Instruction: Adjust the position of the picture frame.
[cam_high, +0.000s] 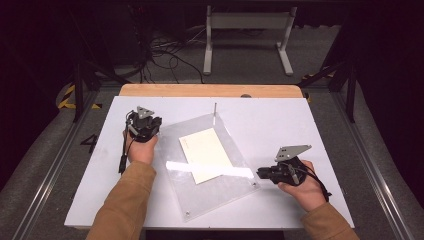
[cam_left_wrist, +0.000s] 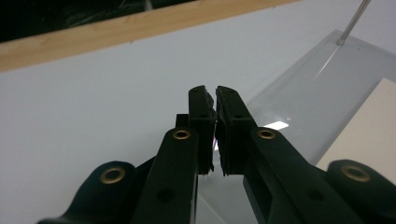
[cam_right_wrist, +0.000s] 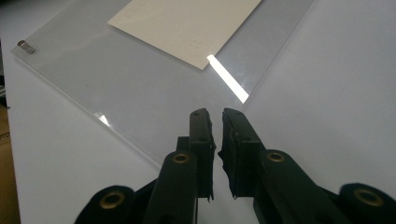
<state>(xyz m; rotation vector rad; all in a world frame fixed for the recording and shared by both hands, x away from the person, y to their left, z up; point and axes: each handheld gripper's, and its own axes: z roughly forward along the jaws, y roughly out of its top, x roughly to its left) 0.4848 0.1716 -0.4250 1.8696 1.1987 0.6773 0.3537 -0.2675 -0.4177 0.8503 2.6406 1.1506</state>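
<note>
Clear acrylic plate (cam_high: 210, 165), one of them, lies flat and turned askew in the middle of the white surface (cam_high: 280, 120). One cream paper sheet (cam_high: 205, 155) lies at its centre, whether on top or under the plate I cannot tell. One thin metal pin (cam_high: 215, 110) stands upright at the plate's far corner; small metal fittings sit at two near corners, one of them (cam_right_wrist: 25, 46) seen from the right tool's camera.

Two tools. Left tool (cam_high: 143, 127) is at the plate's left edge, held in the left hand (cam_high: 141, 150). In the left gripper view the jaws are pressed together right at that edge, with the edge seeming to run into the slit between the pads; a real pinch on the plate can't be confirmed, so call them closed. Right tool (cam_high: 260, 172) is just beside the plate's right near corner, held in the right hand (cam_high: 305, 190). In the right gripper view its jaws are nearly together with a thin gap, nothing between them, the plate's corner edge just ahead of the tips.

Wooden strip (cam_high: 210, 90) runs along the surface's far side.
</note>
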